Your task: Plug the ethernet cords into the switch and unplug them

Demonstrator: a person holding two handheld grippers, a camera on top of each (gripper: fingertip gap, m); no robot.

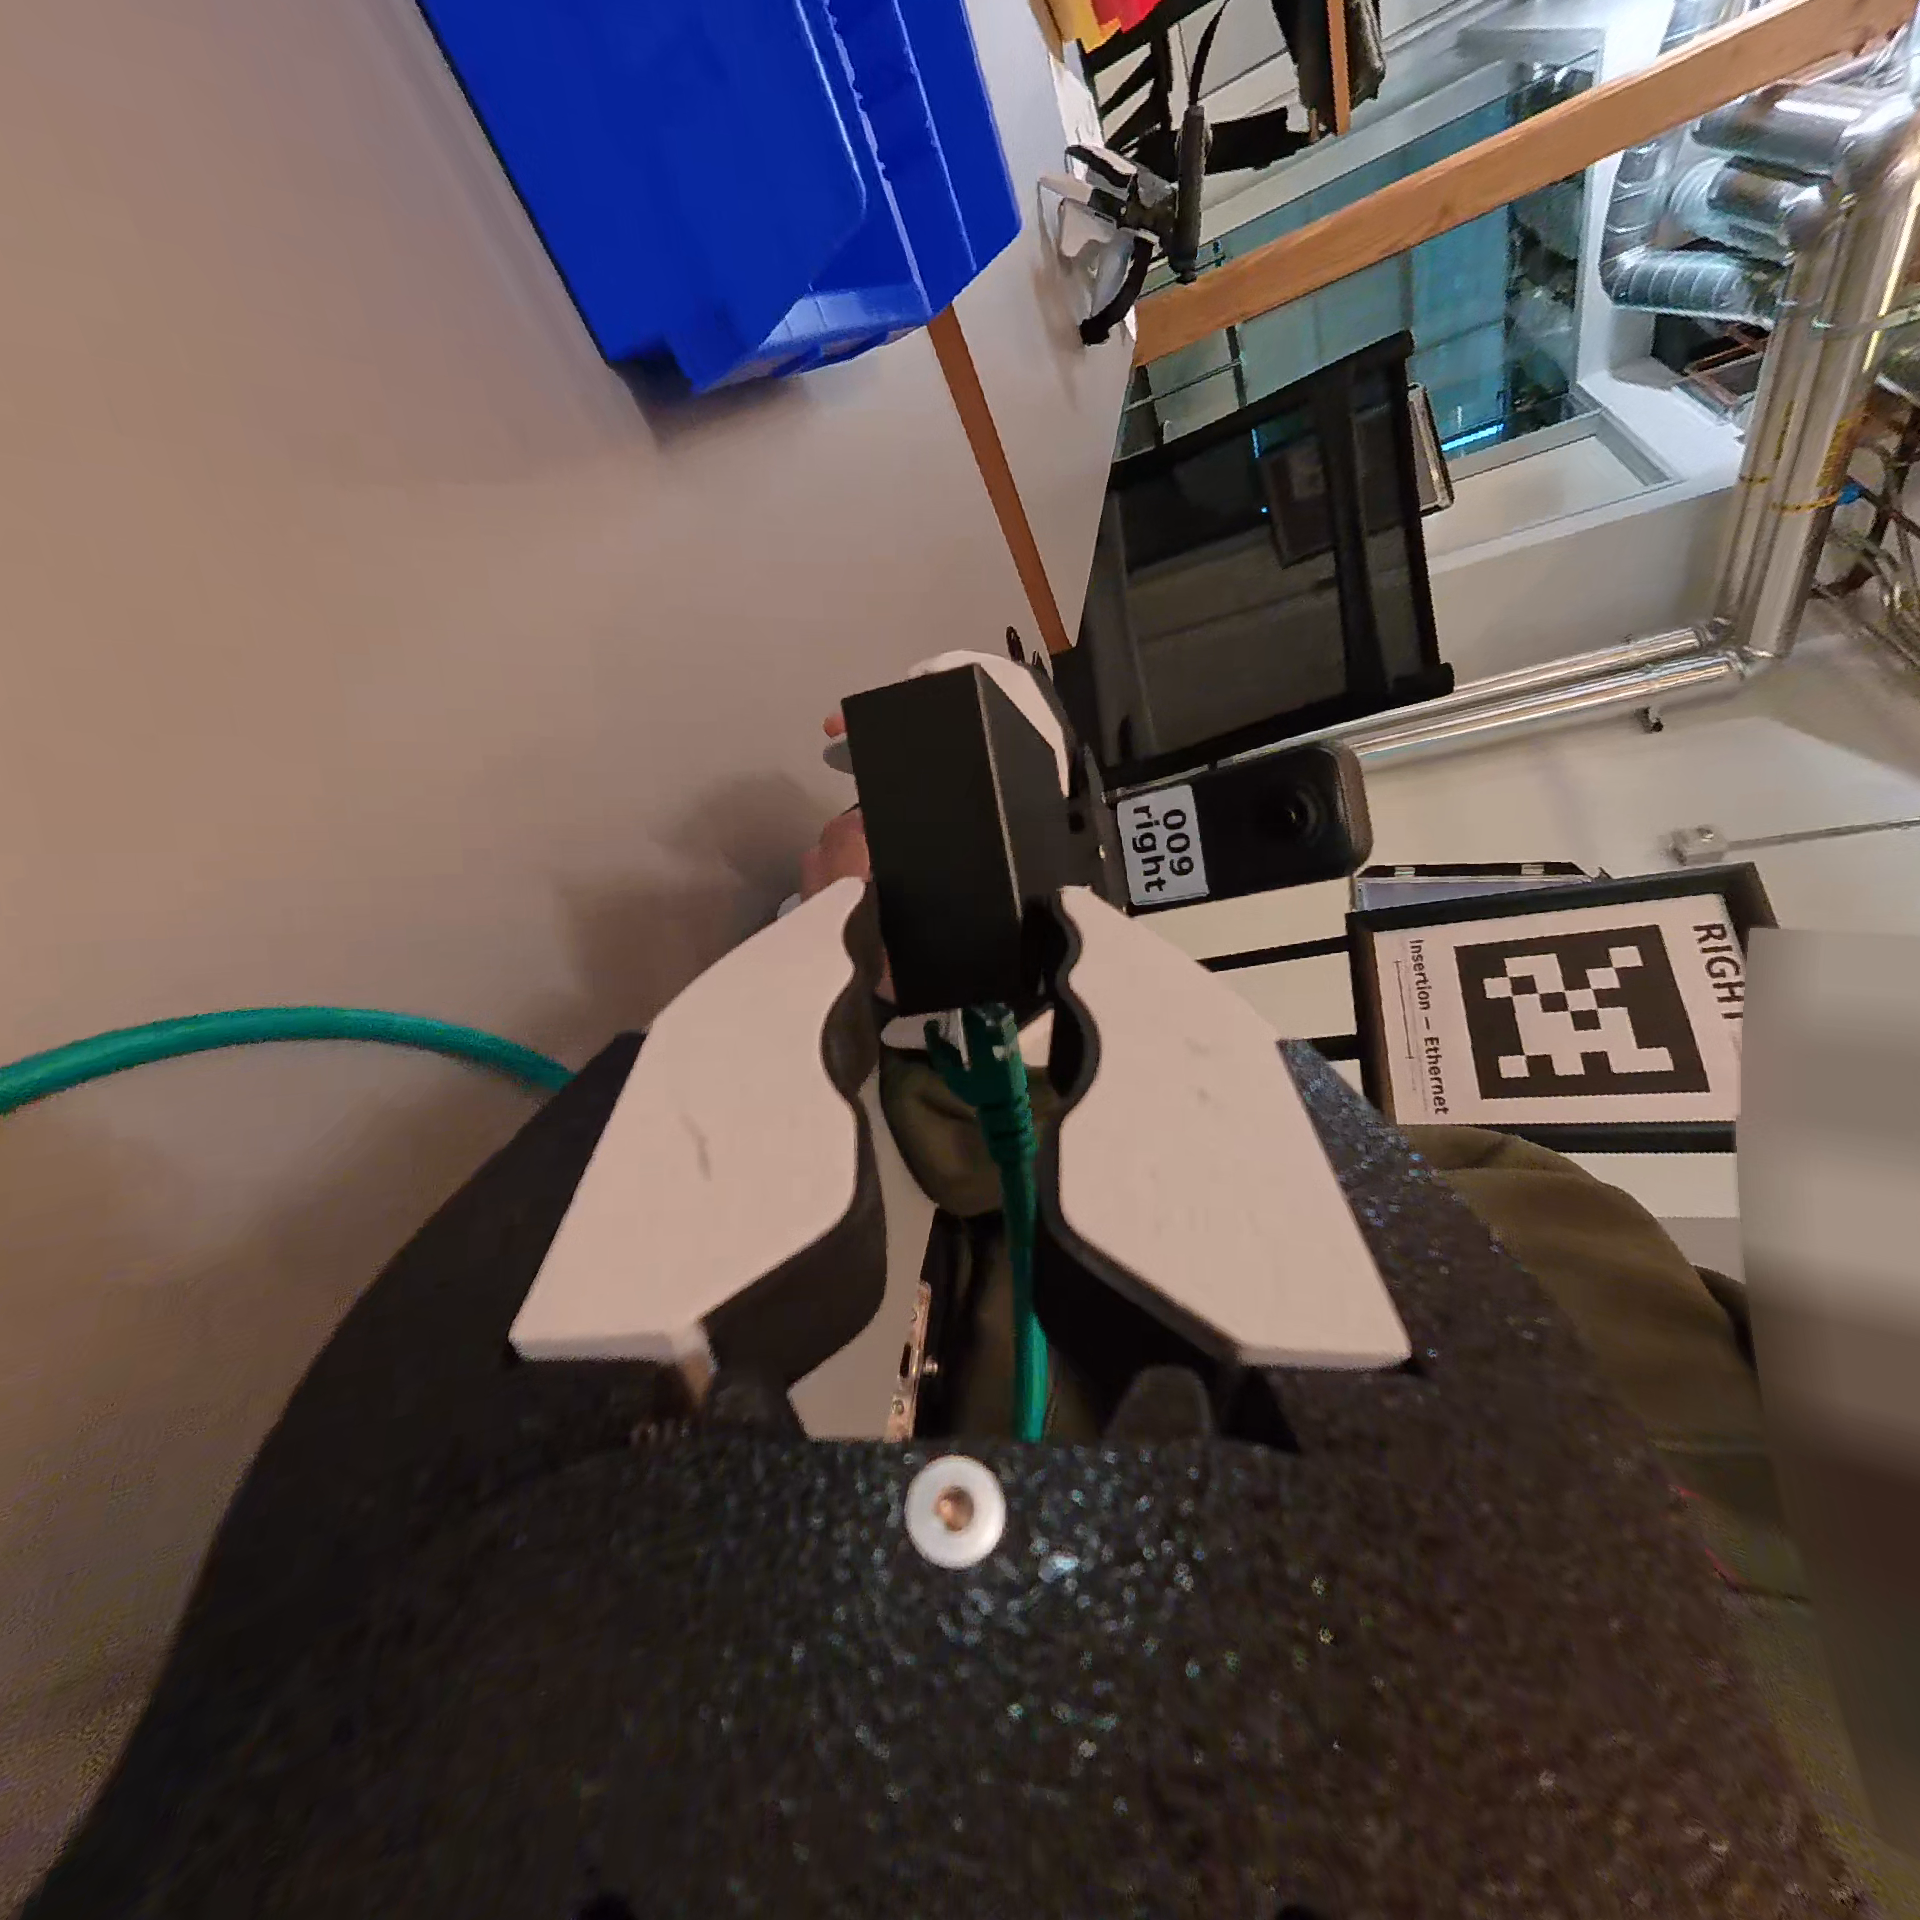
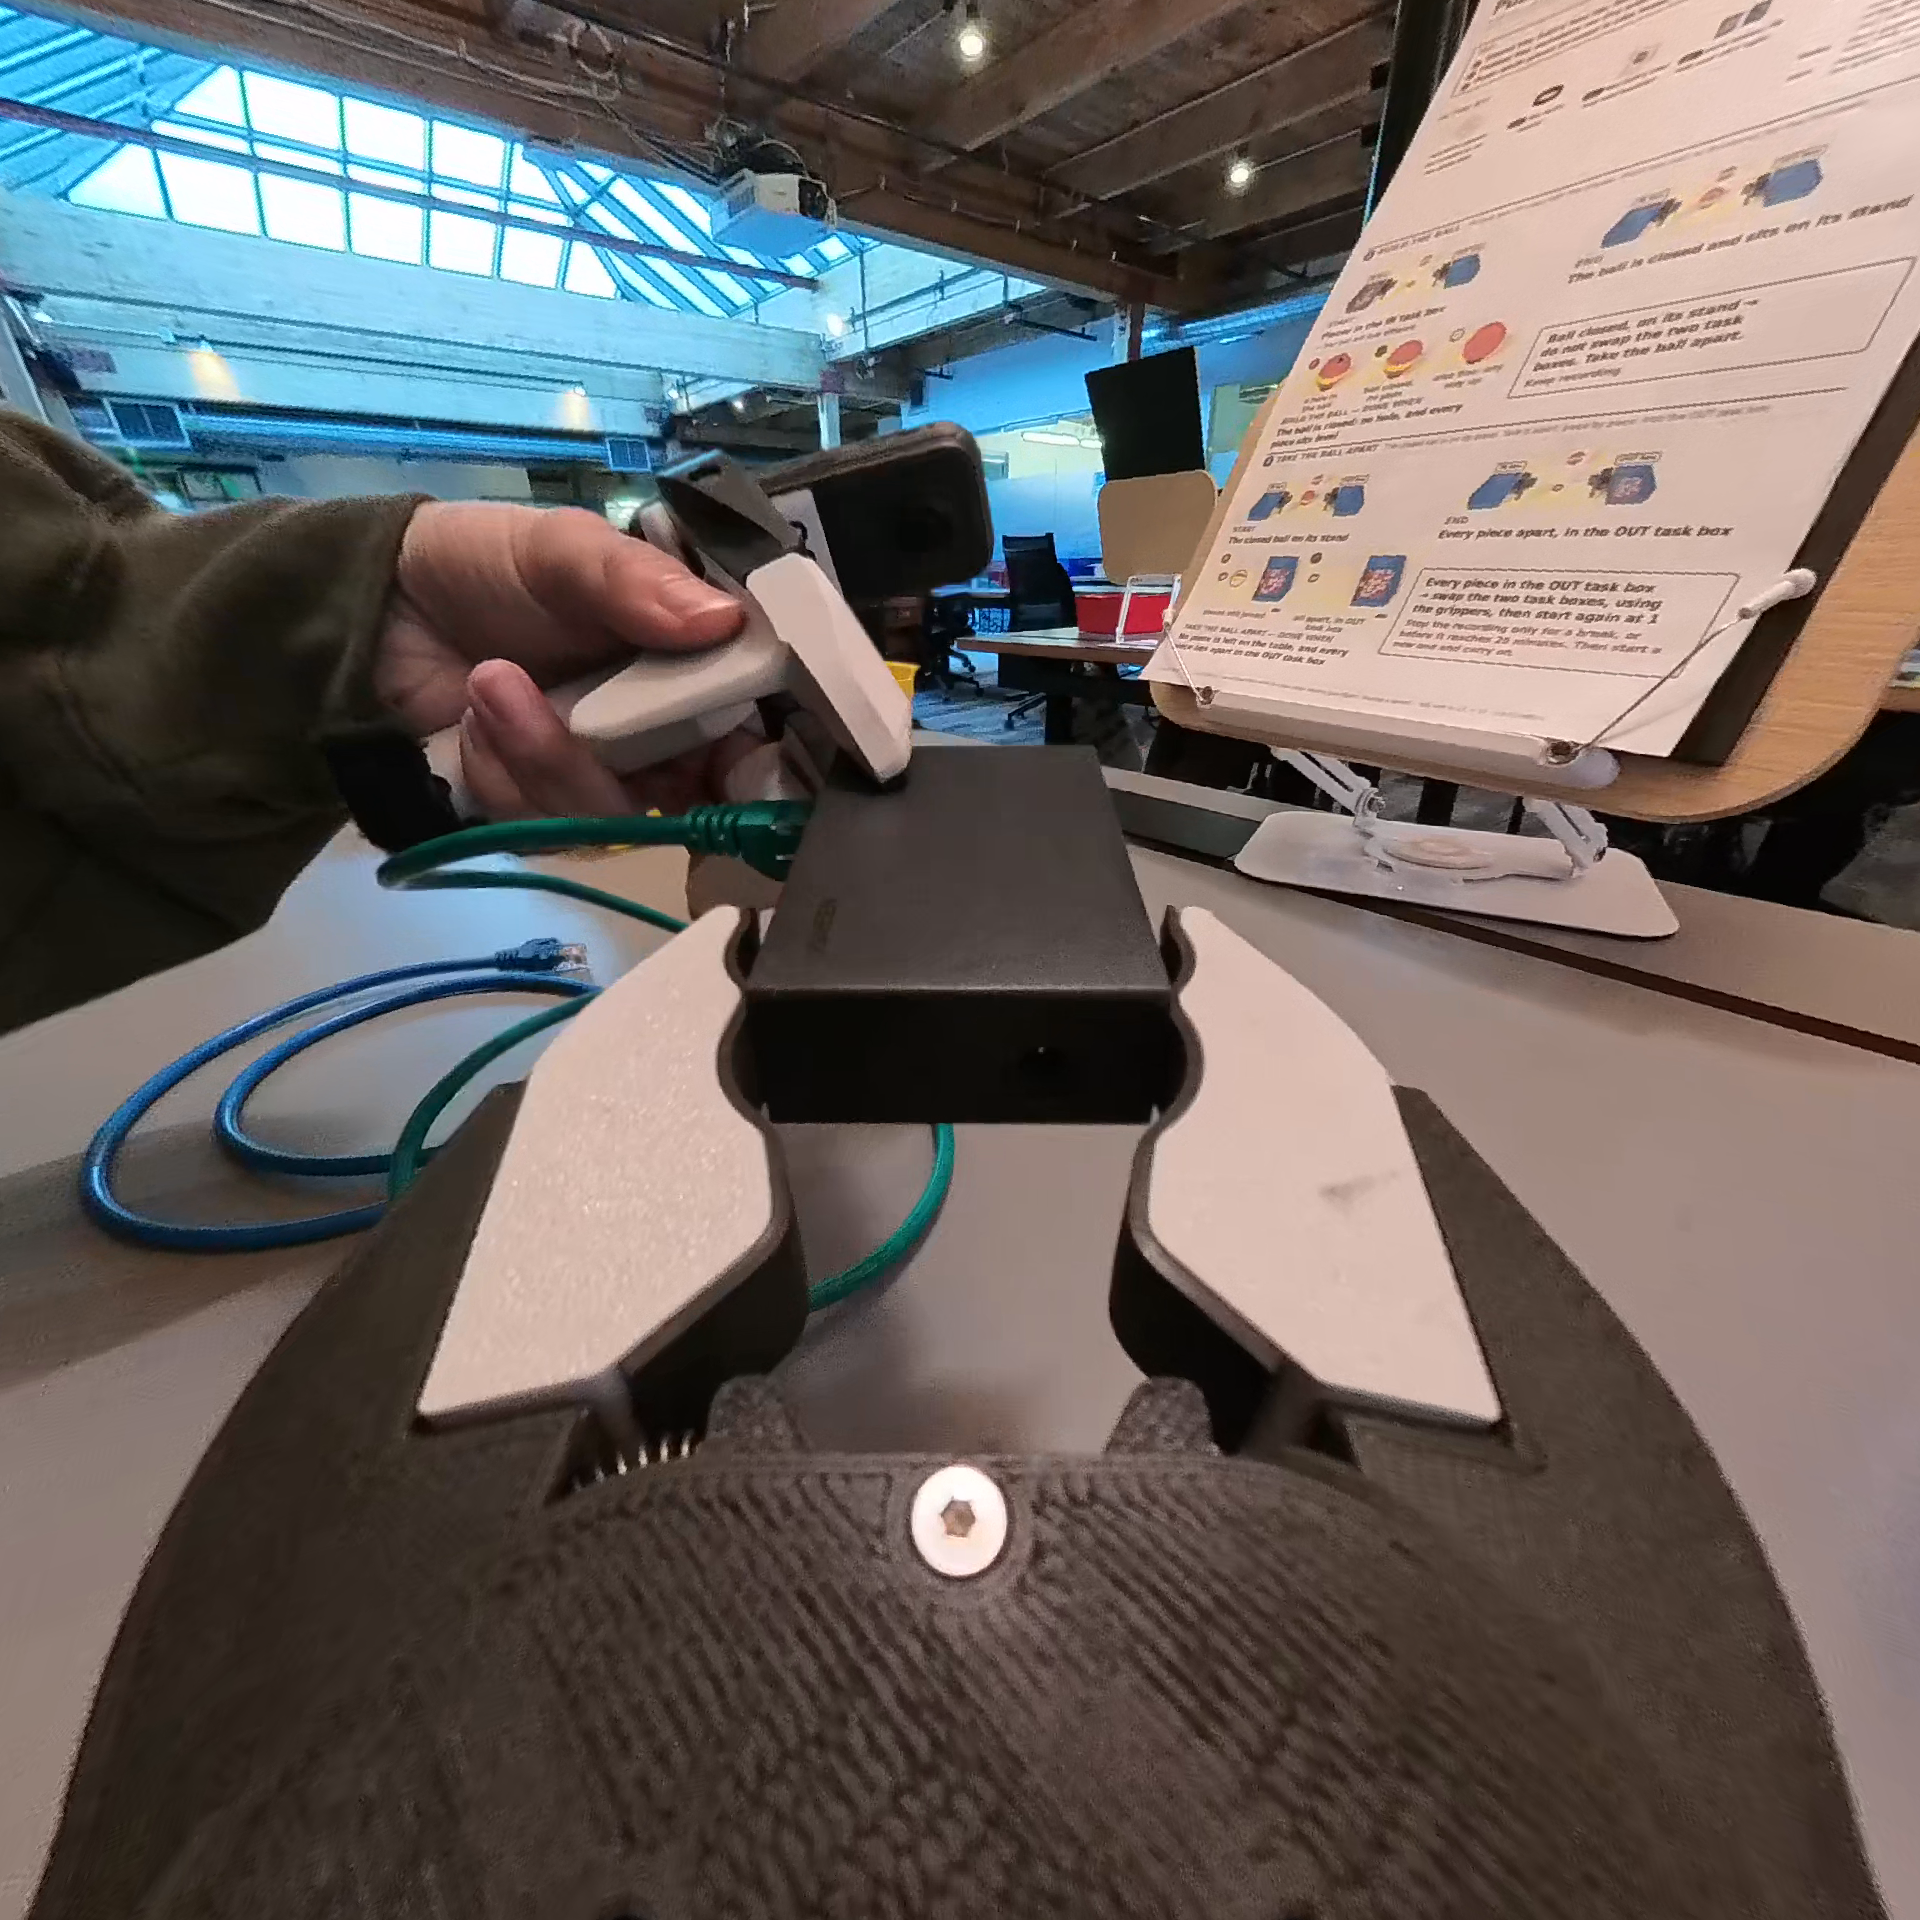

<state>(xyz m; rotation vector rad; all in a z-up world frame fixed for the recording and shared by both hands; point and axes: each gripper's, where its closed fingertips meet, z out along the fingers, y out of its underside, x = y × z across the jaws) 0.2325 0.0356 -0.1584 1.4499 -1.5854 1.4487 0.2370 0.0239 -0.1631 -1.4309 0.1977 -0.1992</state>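
Observation:
The black switch [image 2: 956,883] is held above the table, clamped at its near end between my right gripper's [image 2: 956,966] fingers. A green ethernet cord [image 2: 582,831] is plugged into its far left side. In the left wrist view my left gripper [image 1: 956,925] straddles the switch [image 1: 935,831] at that port edge. Its tips touch both faces, and the green plug [image 1: 987,1060] lies loose in the gap behind them. Its upper finger [image 2: 831,644] rests on the switch's top. A blue ethernet cord [image 2: 156,1122] lies coiled and unplugged on the table at the left.
A wooden stand with an instruction sheet [image 2: 1538,468] is on the grey table [image 2: 1558,1143] at the back right. A blue bin [image 1: 727,156] and a framed marker card [image 1: 1538,1018] are nearby. The green cord loops under the switch.

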